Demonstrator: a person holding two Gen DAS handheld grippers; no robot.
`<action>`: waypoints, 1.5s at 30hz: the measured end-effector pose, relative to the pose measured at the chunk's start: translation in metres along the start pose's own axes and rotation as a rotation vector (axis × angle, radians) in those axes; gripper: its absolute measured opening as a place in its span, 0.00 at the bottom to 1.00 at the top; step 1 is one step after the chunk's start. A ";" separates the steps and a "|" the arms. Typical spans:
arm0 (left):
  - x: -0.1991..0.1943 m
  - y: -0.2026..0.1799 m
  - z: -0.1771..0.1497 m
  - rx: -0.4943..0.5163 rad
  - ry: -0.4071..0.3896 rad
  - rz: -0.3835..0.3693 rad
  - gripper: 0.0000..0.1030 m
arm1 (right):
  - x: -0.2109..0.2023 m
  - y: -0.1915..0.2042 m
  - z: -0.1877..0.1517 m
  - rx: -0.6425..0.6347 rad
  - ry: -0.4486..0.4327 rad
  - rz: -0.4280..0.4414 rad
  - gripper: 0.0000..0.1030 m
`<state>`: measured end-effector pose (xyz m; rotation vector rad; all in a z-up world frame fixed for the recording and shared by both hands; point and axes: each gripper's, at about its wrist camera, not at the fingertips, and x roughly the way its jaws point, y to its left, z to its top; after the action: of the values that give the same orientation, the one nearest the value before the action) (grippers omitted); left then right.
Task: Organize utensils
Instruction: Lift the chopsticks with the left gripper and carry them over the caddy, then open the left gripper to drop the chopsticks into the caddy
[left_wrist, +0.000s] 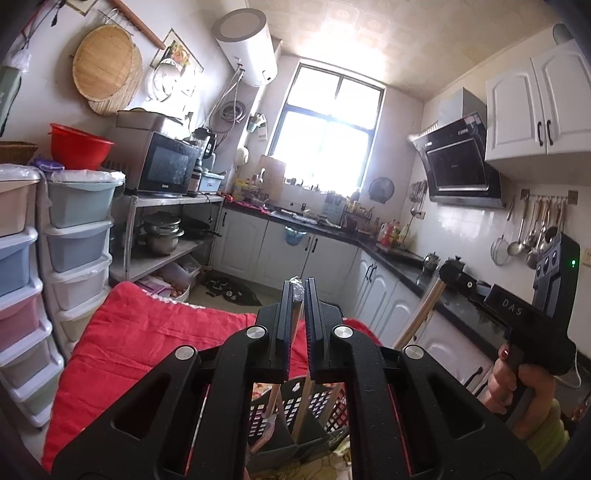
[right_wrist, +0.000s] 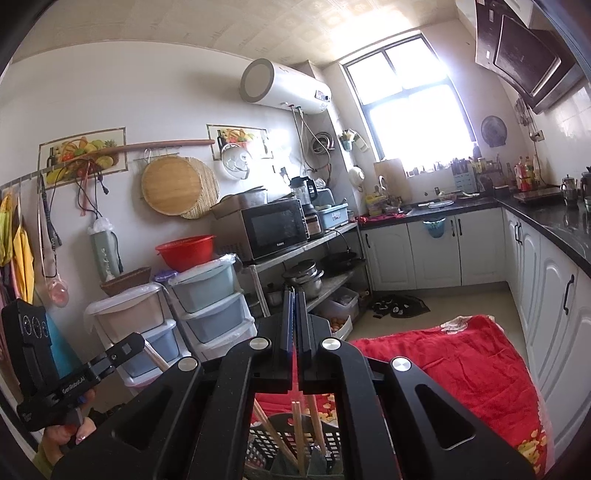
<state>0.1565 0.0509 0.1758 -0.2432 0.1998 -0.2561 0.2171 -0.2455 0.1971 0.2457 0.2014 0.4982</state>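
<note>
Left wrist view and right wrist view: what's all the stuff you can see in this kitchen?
Basket: one, black, low beneath both grippers, with wooden sticks in it.
Blanket: one, red, behind the basket.
Microwave: one, black, on the metal shelf.
Bowl: one, red, on top of the drawers.
Drawers: two stacks, pastel, by the wall.
Water heater: one, white, high on the wall.
Ladles: several, silver, hanging by the range hood.
Left stick: one, wooden, in the left gripper.
Right stick: one, wooden, in the right gripper.
Left gripper: black, shut on the left stick.
Right gripper: black, shut on the right stick.
</note>
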 end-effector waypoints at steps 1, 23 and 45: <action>0.002 0.000 -0.003 0.004 0.006 0.005 0.03 | 0.001 -0.001 -0.002 0.002 0.001 -0.001 0.01; 0.034 0.000 -0.051 0.002 0.134 0.006 0.03 | 0.028 -0.016 -0.053 0.029 0.107 -0.028 0.02; 0.025 0.007 -0.070 -0.055 0.175 0.011 0.45 | 0.024 -0.031 -0.085 0.078 0.194 -0.080 0.35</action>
<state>0.1658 0.0354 0.1034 -0.2745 0.3822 -0.2613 0.2300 -0.2442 0.1047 0.2647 0.4187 0.4348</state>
